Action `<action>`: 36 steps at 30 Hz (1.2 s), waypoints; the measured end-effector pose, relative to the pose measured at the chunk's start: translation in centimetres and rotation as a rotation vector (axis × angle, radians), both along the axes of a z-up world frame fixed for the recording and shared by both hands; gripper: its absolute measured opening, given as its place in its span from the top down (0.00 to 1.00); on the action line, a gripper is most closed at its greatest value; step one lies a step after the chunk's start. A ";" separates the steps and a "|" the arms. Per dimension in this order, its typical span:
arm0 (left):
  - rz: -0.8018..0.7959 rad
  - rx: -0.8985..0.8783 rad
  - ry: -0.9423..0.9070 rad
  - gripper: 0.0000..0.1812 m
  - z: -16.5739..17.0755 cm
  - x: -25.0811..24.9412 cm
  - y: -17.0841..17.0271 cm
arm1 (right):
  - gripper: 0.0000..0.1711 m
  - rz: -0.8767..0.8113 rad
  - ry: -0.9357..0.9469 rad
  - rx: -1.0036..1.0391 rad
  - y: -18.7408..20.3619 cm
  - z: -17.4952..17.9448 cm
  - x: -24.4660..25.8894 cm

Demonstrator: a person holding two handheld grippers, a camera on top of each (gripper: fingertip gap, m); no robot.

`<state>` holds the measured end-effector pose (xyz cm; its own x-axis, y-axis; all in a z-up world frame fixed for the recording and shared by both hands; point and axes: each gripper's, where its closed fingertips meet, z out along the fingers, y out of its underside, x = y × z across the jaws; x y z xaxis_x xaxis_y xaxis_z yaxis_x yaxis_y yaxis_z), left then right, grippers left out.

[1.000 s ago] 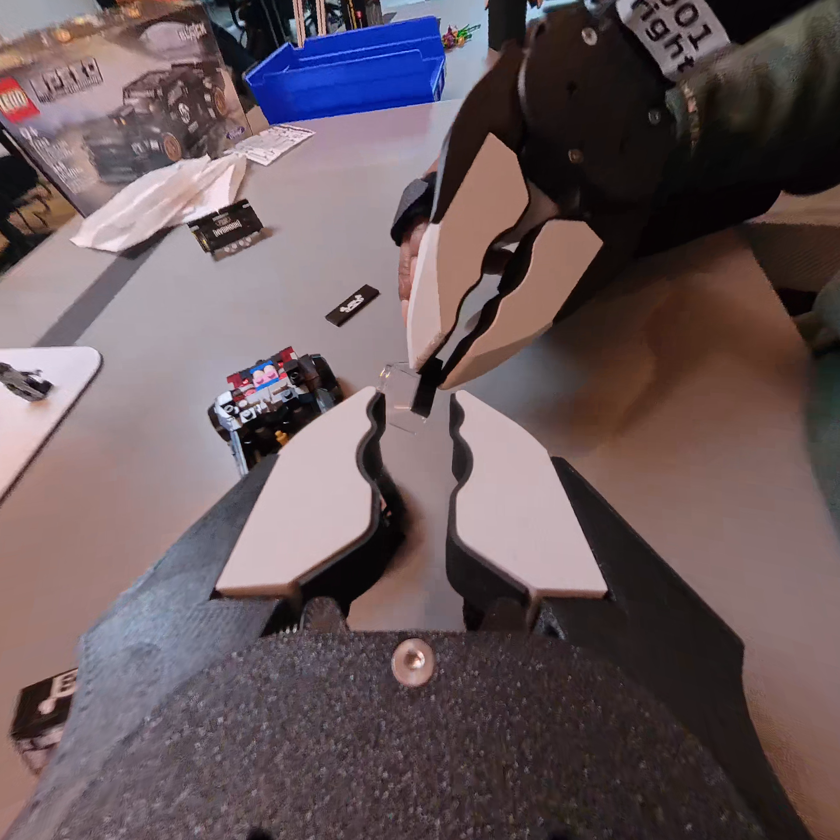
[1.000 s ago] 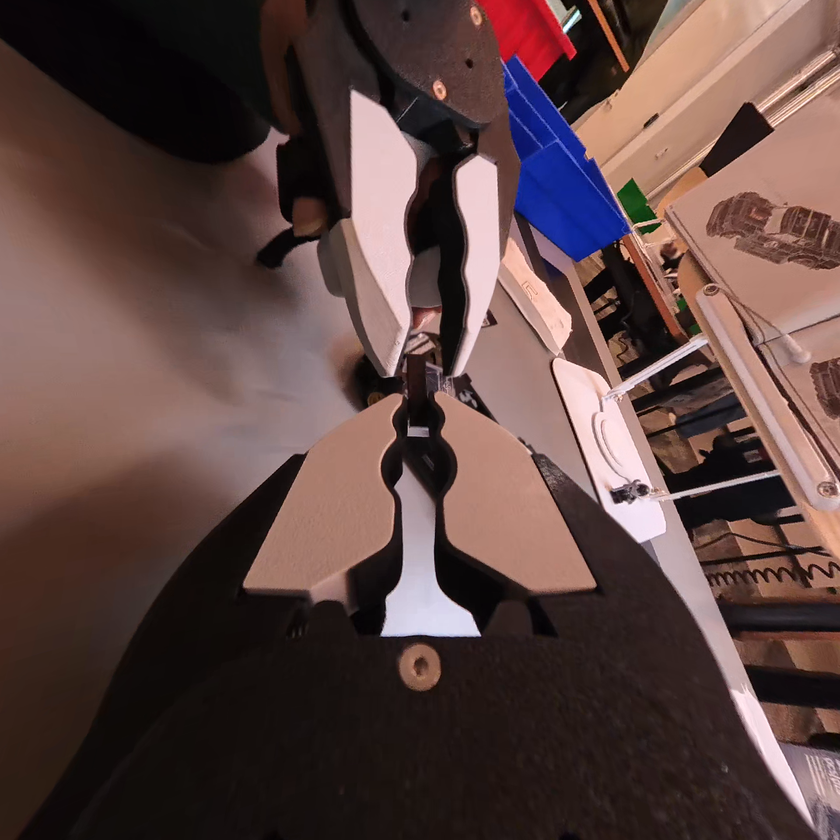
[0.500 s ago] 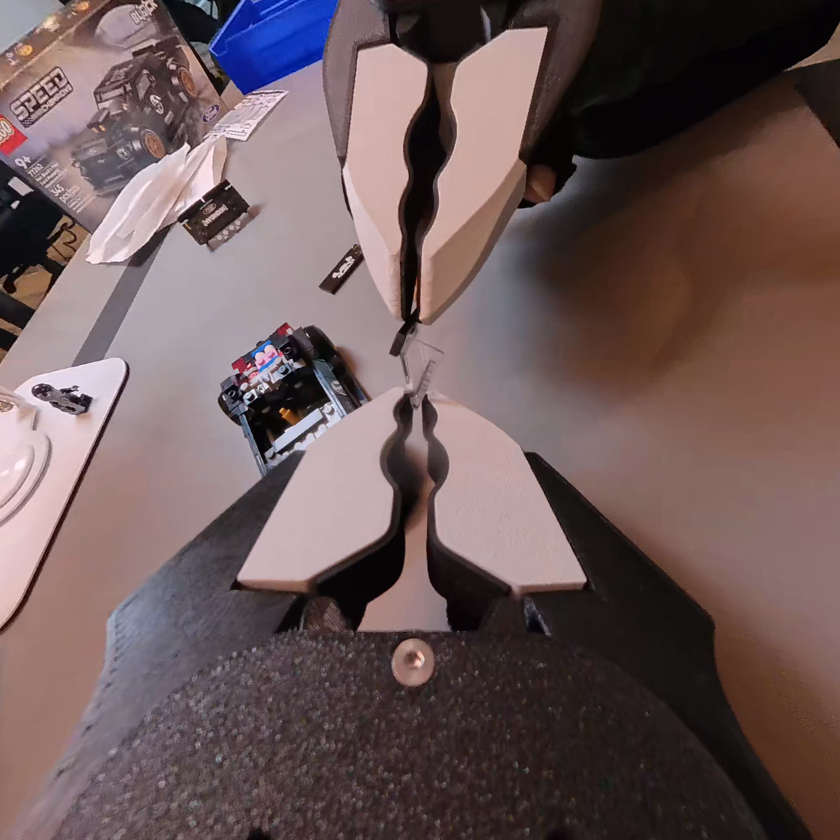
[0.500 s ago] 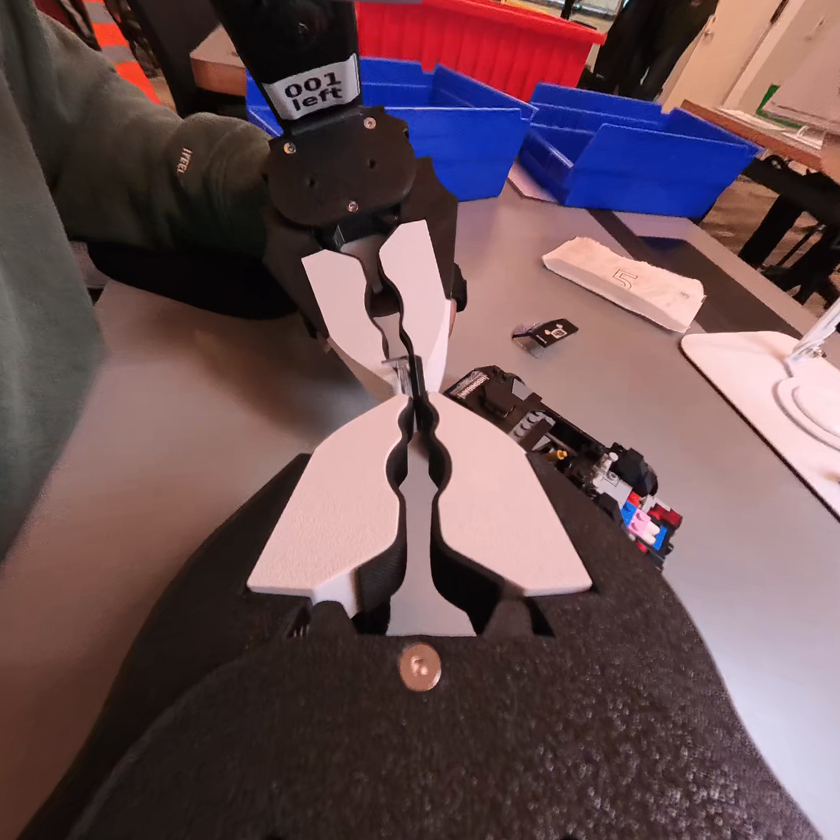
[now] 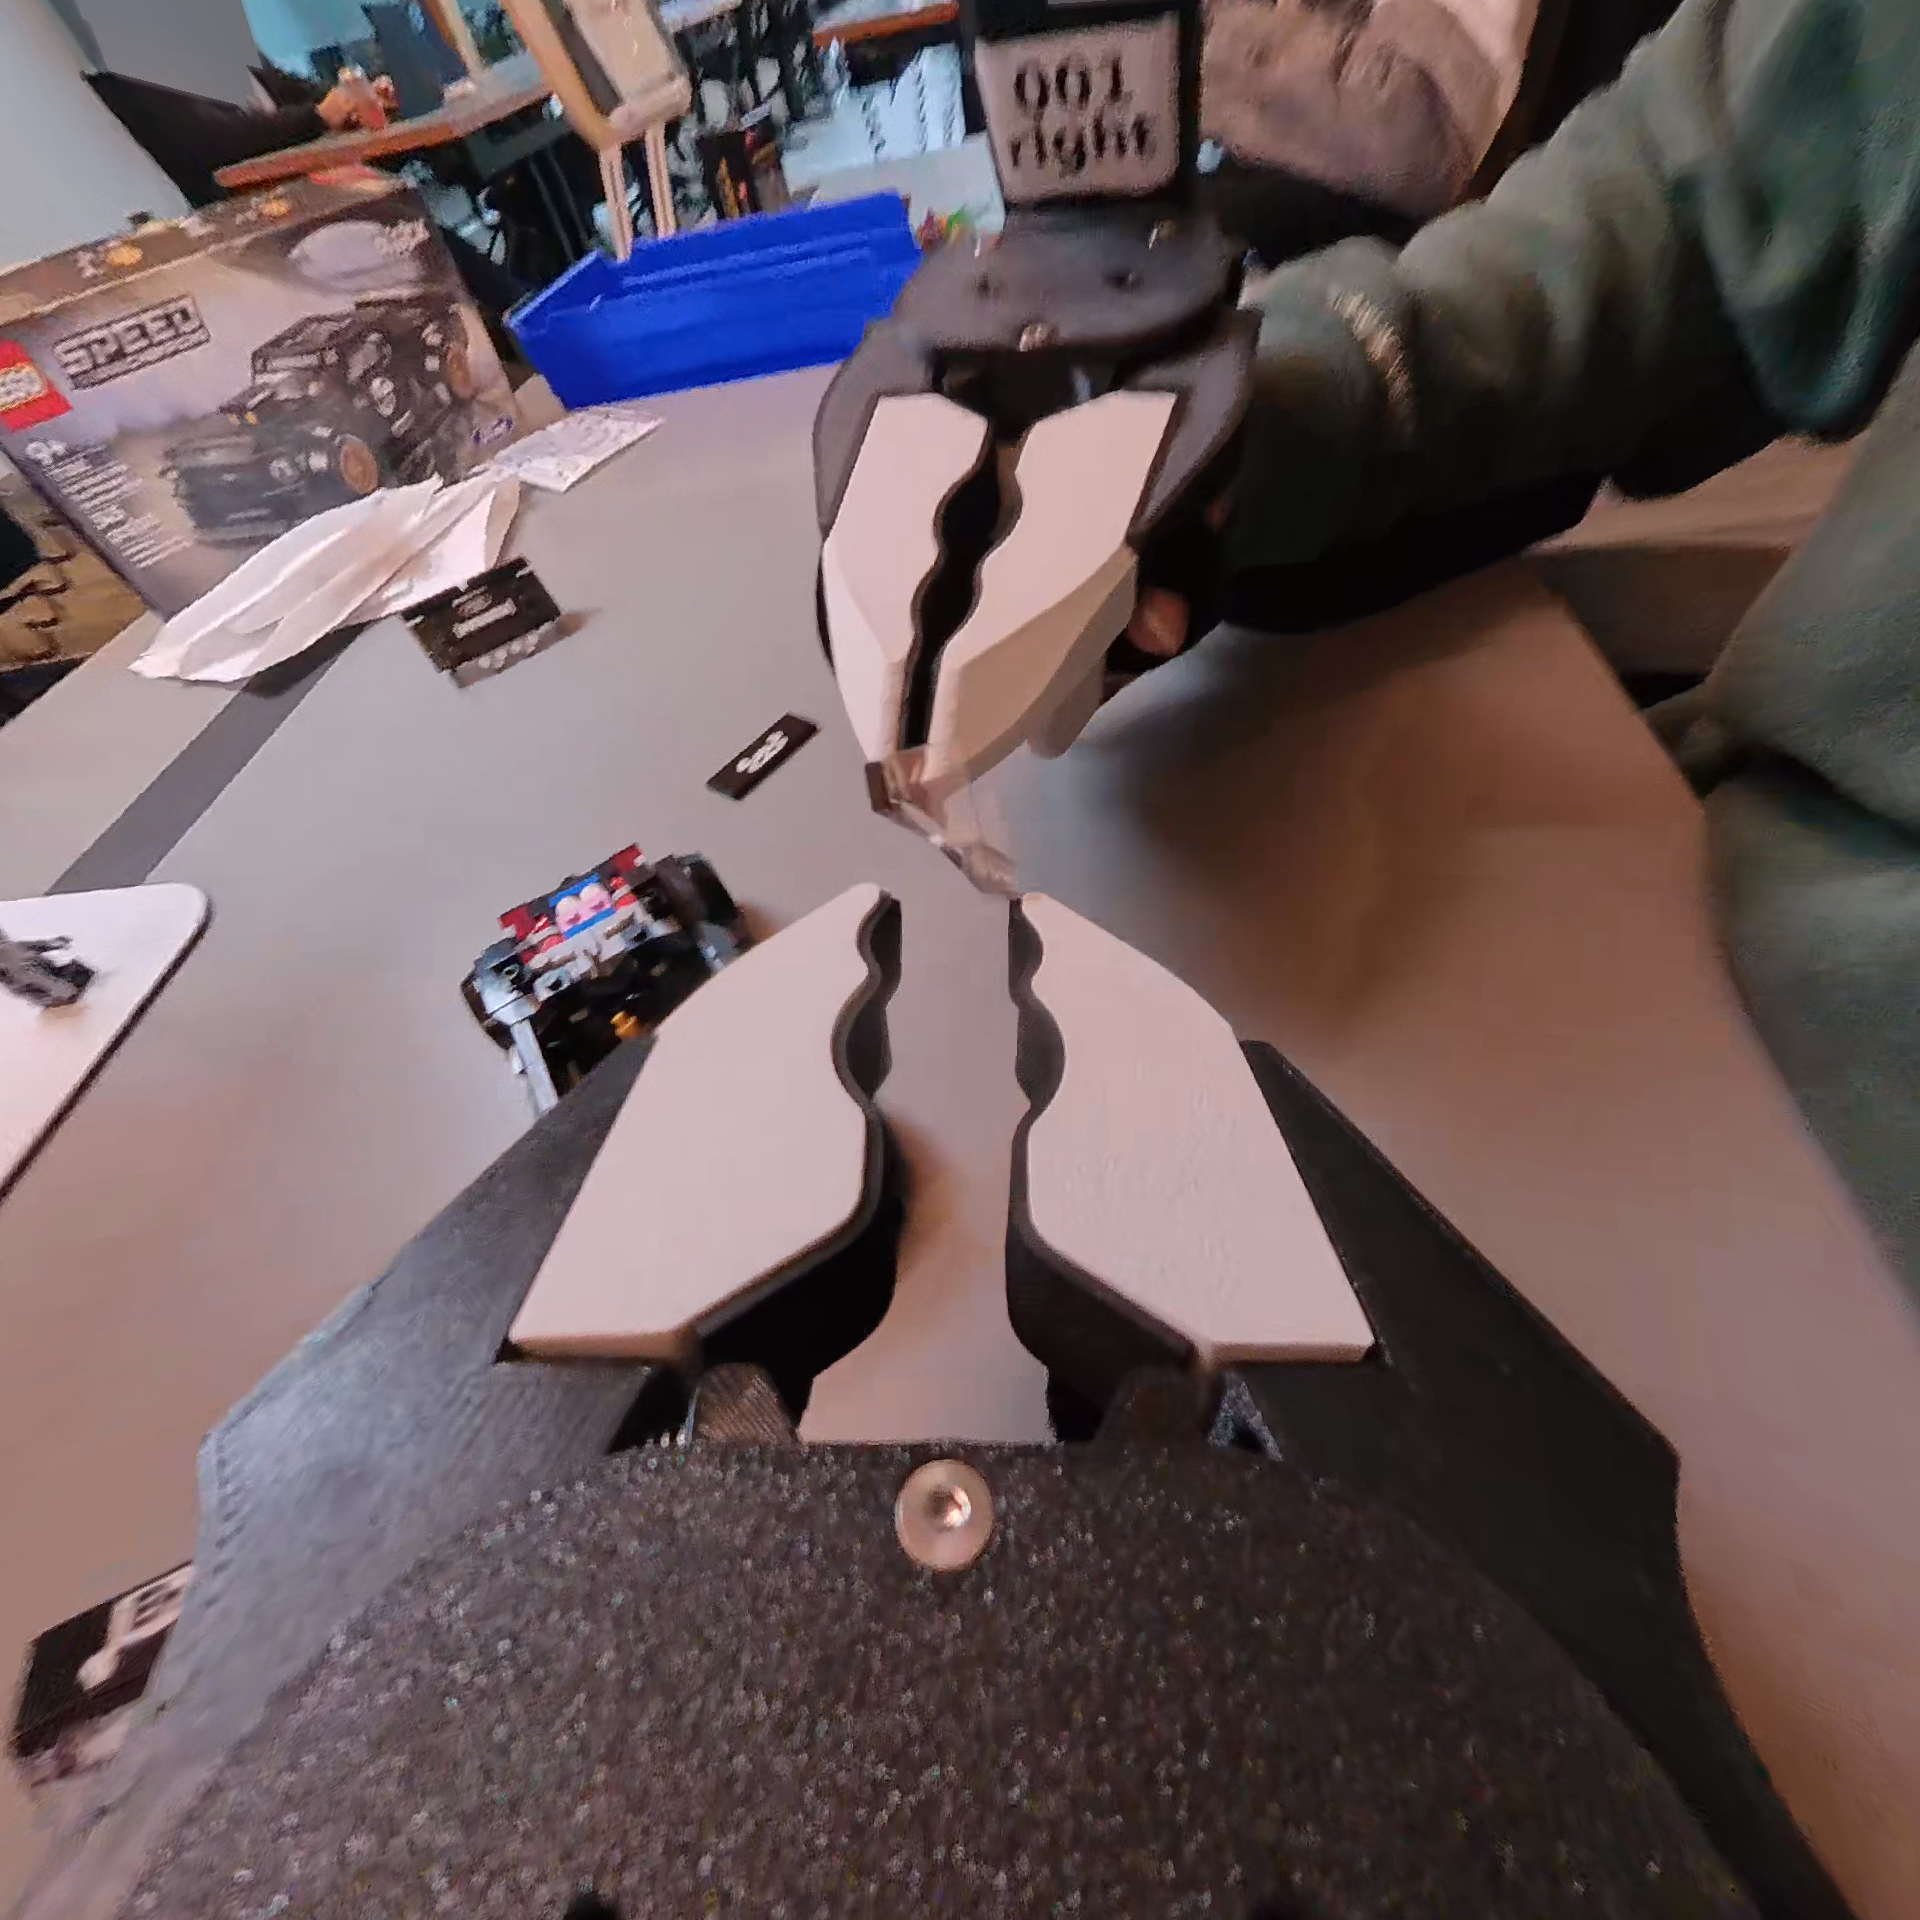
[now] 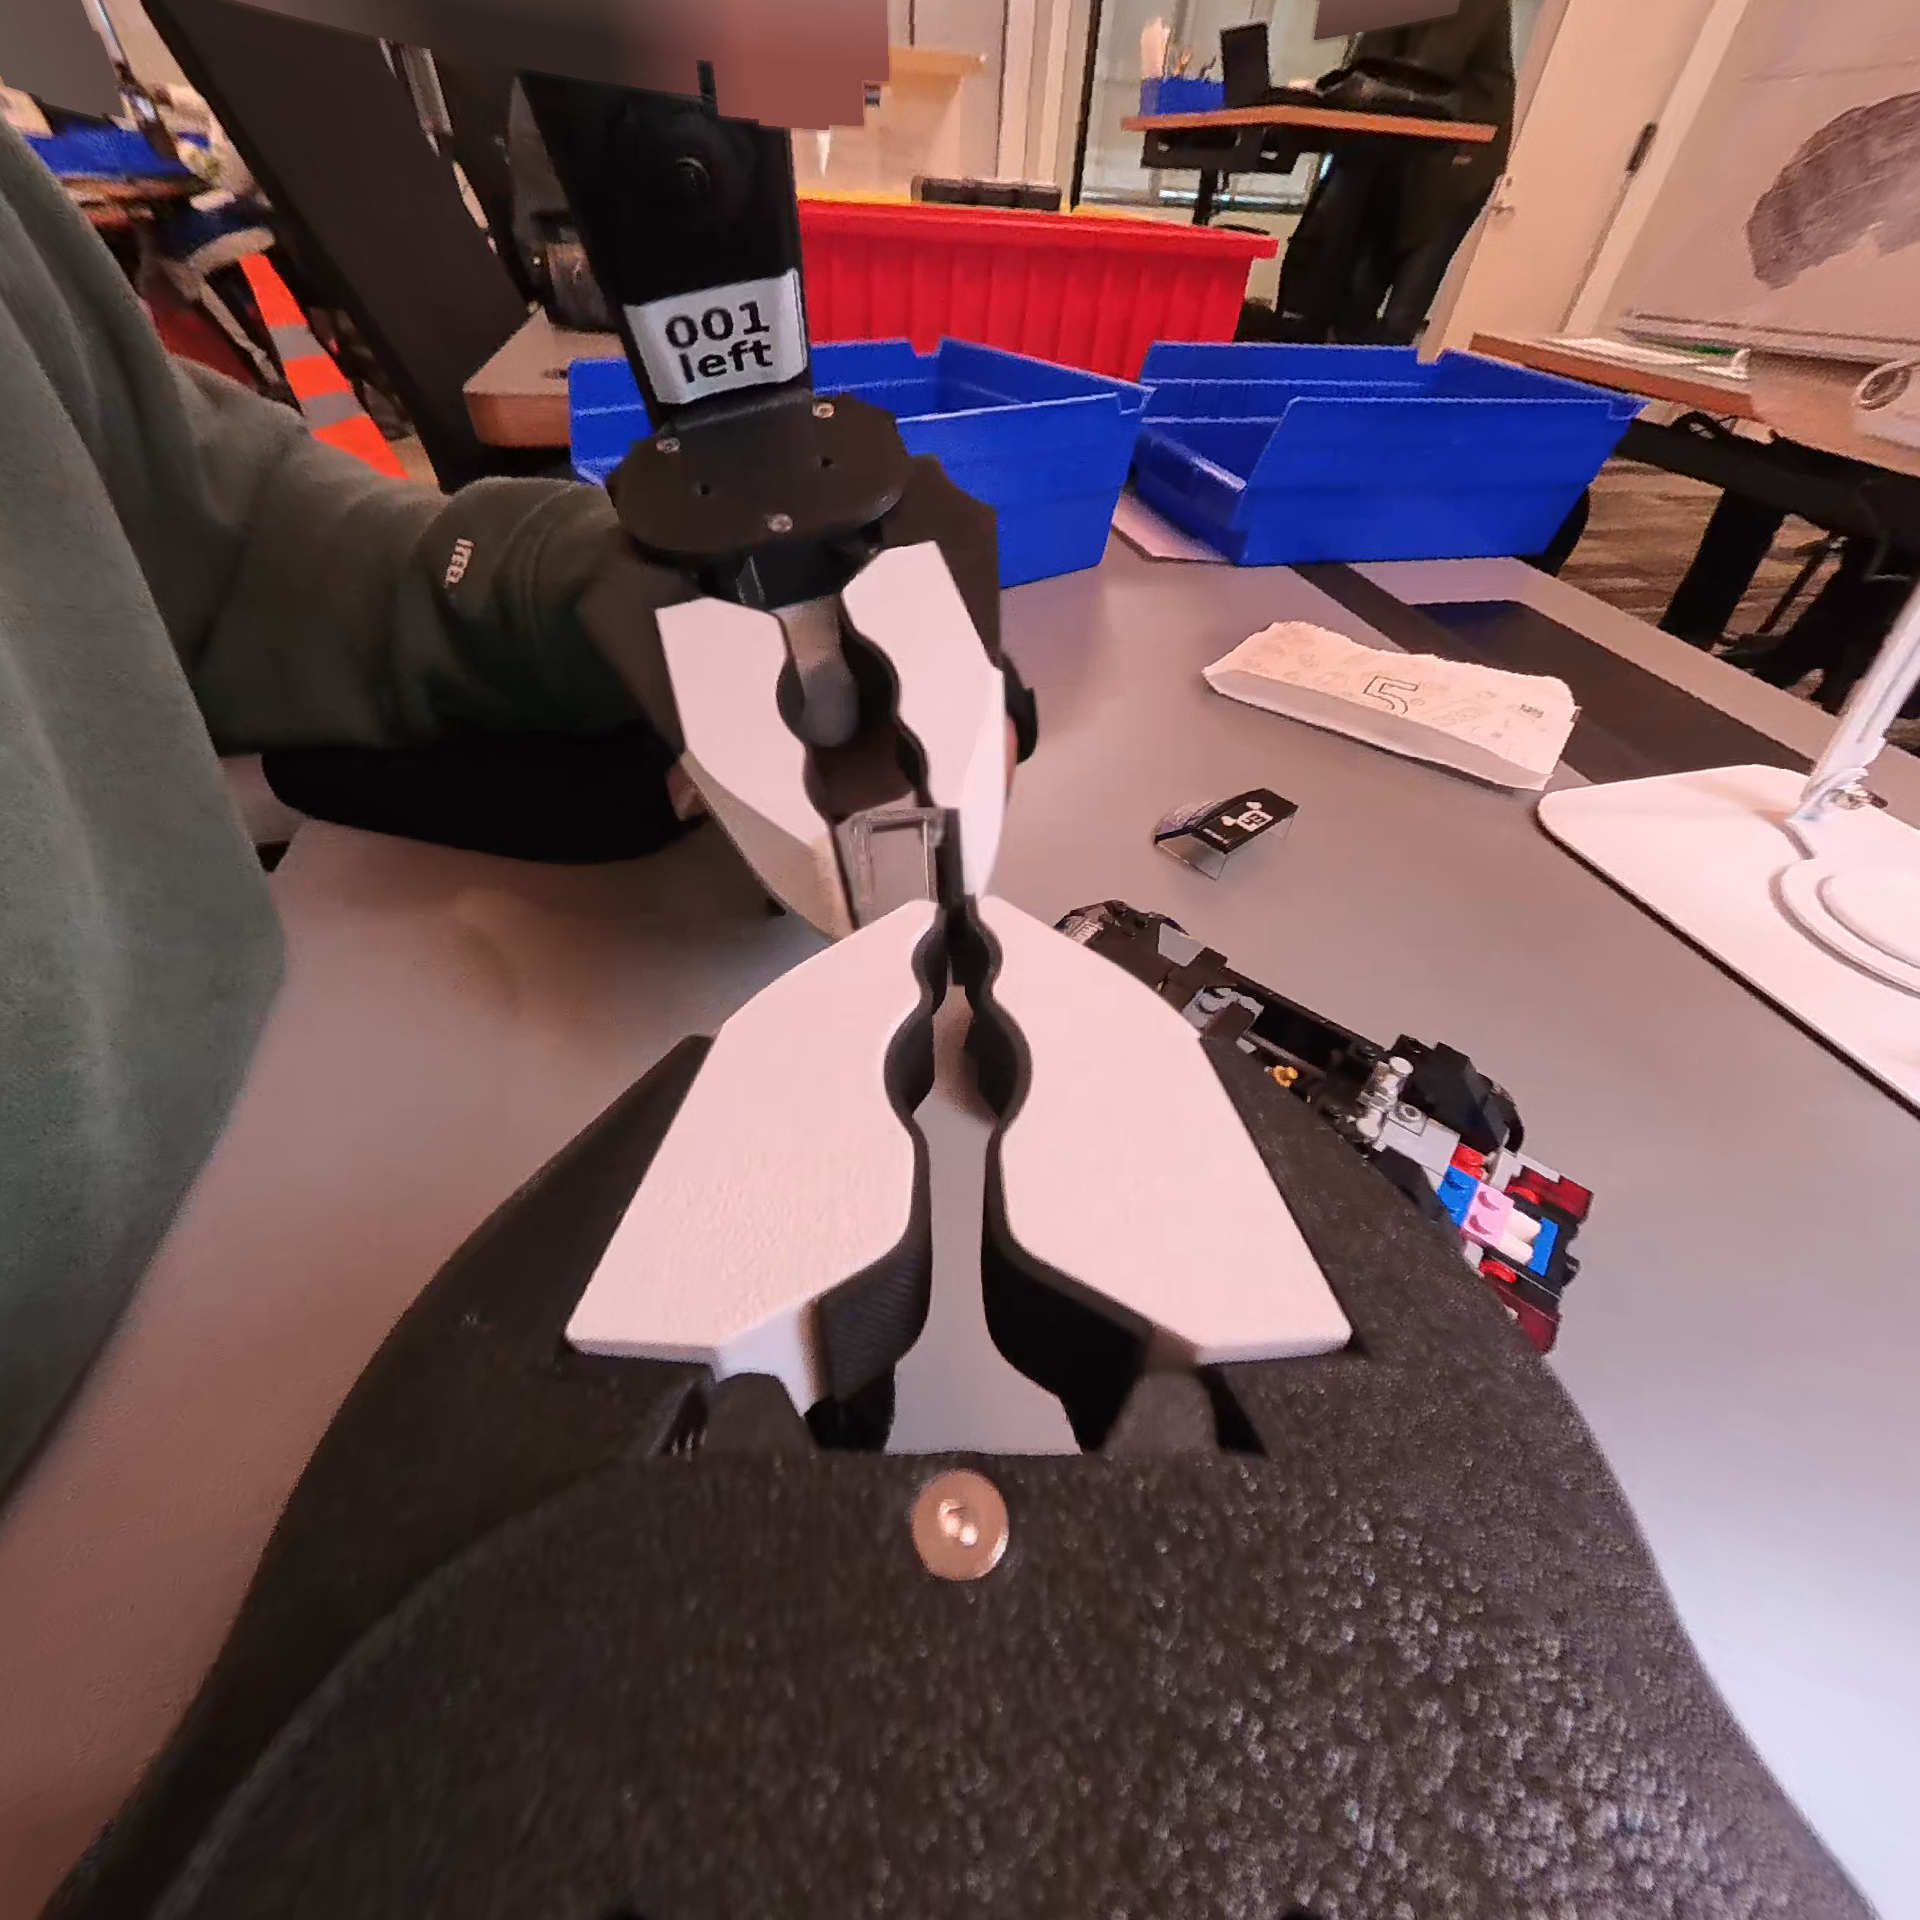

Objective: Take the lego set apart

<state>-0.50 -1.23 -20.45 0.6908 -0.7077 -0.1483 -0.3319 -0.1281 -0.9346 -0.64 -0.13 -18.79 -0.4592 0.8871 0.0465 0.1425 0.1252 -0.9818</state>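
My right gripper [image 6: 954, 914] is shut on a small black Lego piece [image 6: 948, 883] with a clear windscreen piece [image 6: 888, 857] joined to it. In the left wrist view the right gripper [image 5: 909, 769] holds this piece [image 5: 951, 826] above the table, just ahead of my left gripper [image 5: 951, 904]. The left gripper is open and empty, and the clear piece ends near its right fingertip [image 5: 1039, 920]. The partly stripped black Lego car [image 5: 603, 971] lies on the grey table to the left; in the right wrist view the car [image 6: 1351, 1049] lies to the right.
A Lego box [image 5: 239, 374], a white paper bag [image 5: 332, 561] and loose black plates [image 5: 483, 623] [image 5: 764, 743] lie at the far left. A white base [image 5: 94, 977] holds a small black part. Blue bins [image 6: 1351, 447] and a red bin [image 6: 1029, 270] stand behind. The grippers are tip to tip, or close to it.
My left gripper, shut on the clear piece half a second ago, has opened and let it go. The right gripper still holds the black and clear piece and has tilted upright.
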 end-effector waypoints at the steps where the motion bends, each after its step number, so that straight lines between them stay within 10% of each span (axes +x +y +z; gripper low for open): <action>1: -0.017 -0.006 -0.057 0.90 0.6 0.3 -0.2 | 0.99 -0.012 0.006 -0.010 0.2 0.1 -0.1; 20: 0.018 -0.034 0.158 0.95 -1.1 0.7 -0.1 | 0.97 0.019 -0.101 0.180 -1.3 -1.8 0.0; 33: -0.071 0.167 0.227 0.95 0.9 2.4 -1.3 | 0.98 0.123 -0.307 -0.598 0.5 -0.3 0.2; 36: -0.022 0.162 0.269 0.95 0.9 1.7 -0.8 | 0.98 0.121 -0.240 -0.427 -0.1 0.5 1.0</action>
